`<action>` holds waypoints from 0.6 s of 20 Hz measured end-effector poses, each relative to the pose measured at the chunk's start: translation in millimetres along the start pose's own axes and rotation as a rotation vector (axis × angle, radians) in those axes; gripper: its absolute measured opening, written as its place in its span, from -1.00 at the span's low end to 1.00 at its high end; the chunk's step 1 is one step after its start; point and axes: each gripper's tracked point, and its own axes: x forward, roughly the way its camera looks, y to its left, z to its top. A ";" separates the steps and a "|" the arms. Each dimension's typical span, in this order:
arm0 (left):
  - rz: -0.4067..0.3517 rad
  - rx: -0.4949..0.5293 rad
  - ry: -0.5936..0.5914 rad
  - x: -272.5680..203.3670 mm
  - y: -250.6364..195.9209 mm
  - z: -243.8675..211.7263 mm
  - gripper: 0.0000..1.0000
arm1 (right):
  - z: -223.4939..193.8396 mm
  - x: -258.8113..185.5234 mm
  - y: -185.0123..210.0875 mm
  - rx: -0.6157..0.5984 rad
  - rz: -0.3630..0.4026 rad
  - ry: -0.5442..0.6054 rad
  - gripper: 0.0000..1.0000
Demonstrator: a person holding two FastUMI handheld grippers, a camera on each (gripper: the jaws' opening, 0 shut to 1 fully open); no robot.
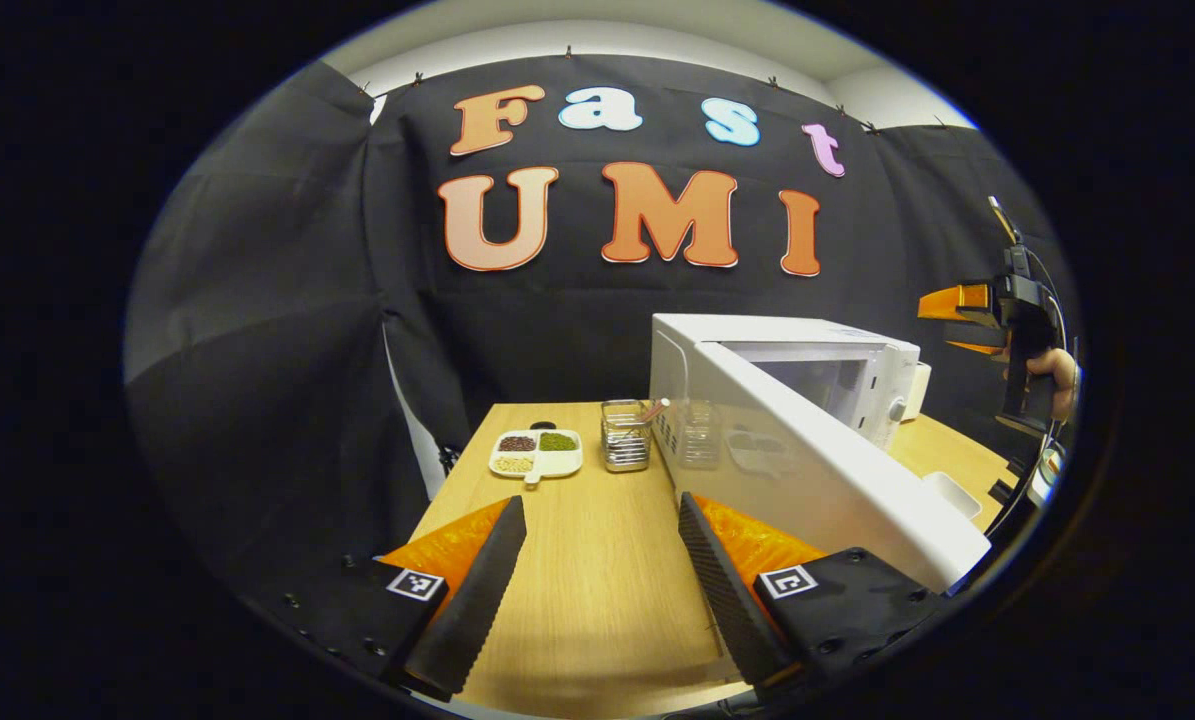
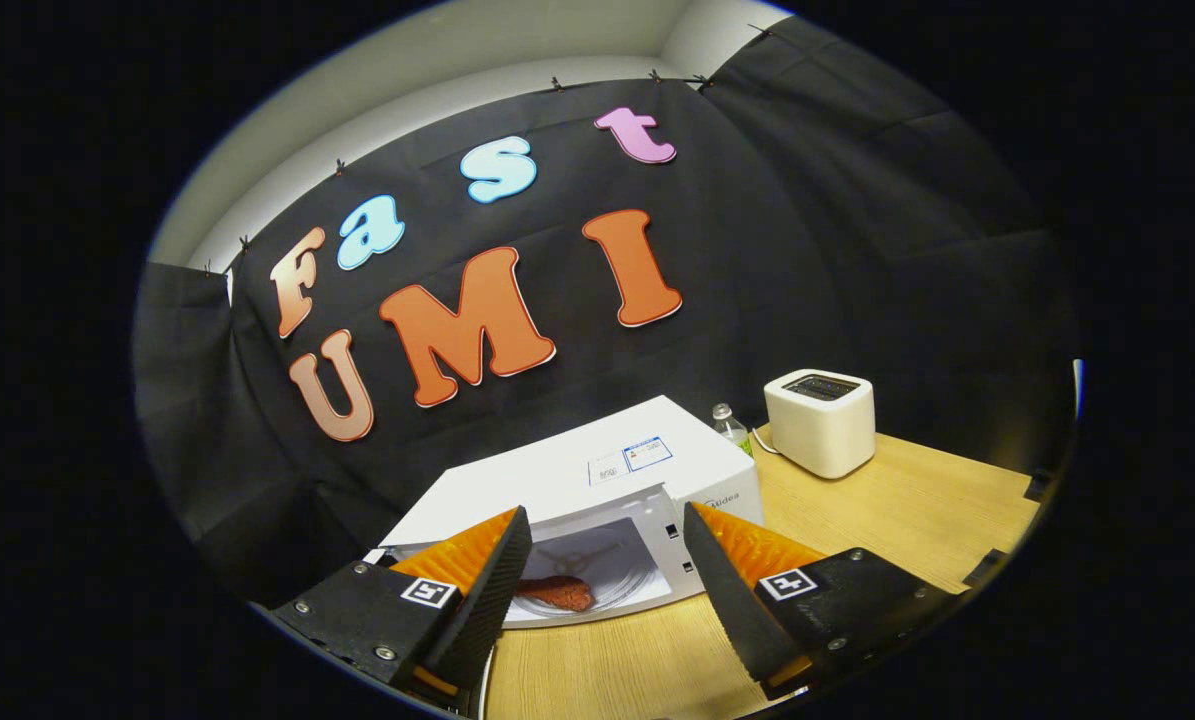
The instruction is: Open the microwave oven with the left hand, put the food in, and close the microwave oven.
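With the reddish-brown food piece (image 2: 557, 592) already on the glass turntable inside the white box-shaped microwave oven (image 2: 597, 470), your right gripper (image 2: 607, 570) hangs spread and empty before the cavity. Your left gripper (image 1: 602, 560), also spread, sits beside the open white door (image 1: 827, 470); swing carelessly and the door could bounce back unlatched.

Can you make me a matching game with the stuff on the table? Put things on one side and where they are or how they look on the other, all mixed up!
Things:
1. food
2. microwave door
3. toaster
4. divided dish

Places or states:
A. swung open
B. holds three little heaps of grains
C. lying on the glass plate inside the microwave
D. standing on the table to the right of the microwave, seen in the right gripper view

Pairs: 1-C, 2-A, 3-D, 4-B
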 end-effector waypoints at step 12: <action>-0.244 0.043 0.062 24.5 -112.2 -9.7 -0.66 | 45.5 -18.5 -61.5 0.039 -0.081 -0.059 0.88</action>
